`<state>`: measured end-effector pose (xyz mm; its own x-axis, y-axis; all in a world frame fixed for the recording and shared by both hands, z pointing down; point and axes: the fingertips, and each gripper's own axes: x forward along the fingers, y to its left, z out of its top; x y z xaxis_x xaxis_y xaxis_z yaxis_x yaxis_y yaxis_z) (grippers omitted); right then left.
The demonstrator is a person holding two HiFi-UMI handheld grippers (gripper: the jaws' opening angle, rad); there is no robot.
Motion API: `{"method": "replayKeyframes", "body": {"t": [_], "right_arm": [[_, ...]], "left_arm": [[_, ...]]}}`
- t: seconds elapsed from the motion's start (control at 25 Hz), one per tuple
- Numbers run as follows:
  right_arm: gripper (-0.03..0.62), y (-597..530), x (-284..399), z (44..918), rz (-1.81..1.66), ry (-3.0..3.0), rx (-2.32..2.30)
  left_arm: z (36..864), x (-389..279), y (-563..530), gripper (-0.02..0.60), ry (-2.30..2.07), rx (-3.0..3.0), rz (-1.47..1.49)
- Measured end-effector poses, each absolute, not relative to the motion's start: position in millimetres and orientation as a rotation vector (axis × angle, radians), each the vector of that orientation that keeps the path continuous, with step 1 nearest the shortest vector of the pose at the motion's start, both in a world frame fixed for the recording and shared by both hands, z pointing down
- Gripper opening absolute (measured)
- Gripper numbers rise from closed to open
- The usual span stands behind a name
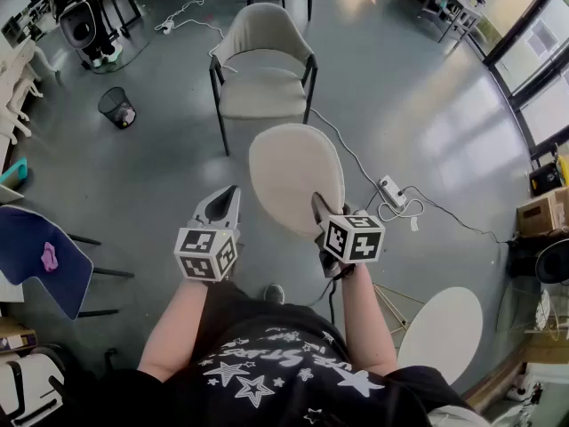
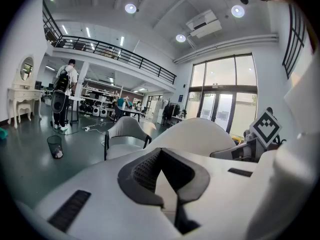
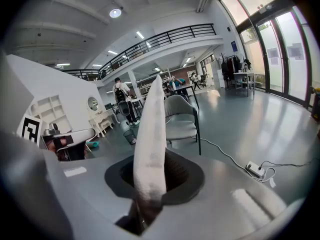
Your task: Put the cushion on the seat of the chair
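My right gripper (image 1: 320,207) is clamped on the edge of the beige oval cushion (image 1: 295,178), which I hold in the air just short of the armchair (image 1: 264,92). The left gripper (image 1: 227,198) looks closed tip to tip on nothing. A waste bin (image 1: 116,107) stands left of the armchair. A cable (image 1: 342,145) and power strip (image 1: 391,191) lie to its right.

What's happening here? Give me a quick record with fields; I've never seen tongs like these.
cushion: pale, oval, held in the air, short of the chair
right tongs: clamped on the cushion's near edge
left tongs: closed, holding nothing
chair: ahead of the person, seat bare
floor: wastebasket, power strip
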<state>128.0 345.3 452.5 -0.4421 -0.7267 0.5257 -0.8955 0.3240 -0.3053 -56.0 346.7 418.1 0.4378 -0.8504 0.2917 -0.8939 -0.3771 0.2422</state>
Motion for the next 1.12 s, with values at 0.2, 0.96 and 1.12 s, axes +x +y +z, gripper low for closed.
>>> {"method": "replayKeyframes", "body": {"t": [0.2, 0.96, 1.12], "right_arm": [[0.057, 354, 133, 450, 0.806, -2.308, 1.454], [0.058, 359, 144, 452, 0.856, -2.342, 1.428], [0.058, 357, 146, 454, 0.893, -2.365, 1.419]], "left_arm": [[419, -49, 355, 0.008, -1.481, 2.333, 0.185], [427, -37, 365, 0.008, -1.502, 2.310, 0.223], [429, -49, 372, 0.008, -1.547, 2.279, 0.240]]}}
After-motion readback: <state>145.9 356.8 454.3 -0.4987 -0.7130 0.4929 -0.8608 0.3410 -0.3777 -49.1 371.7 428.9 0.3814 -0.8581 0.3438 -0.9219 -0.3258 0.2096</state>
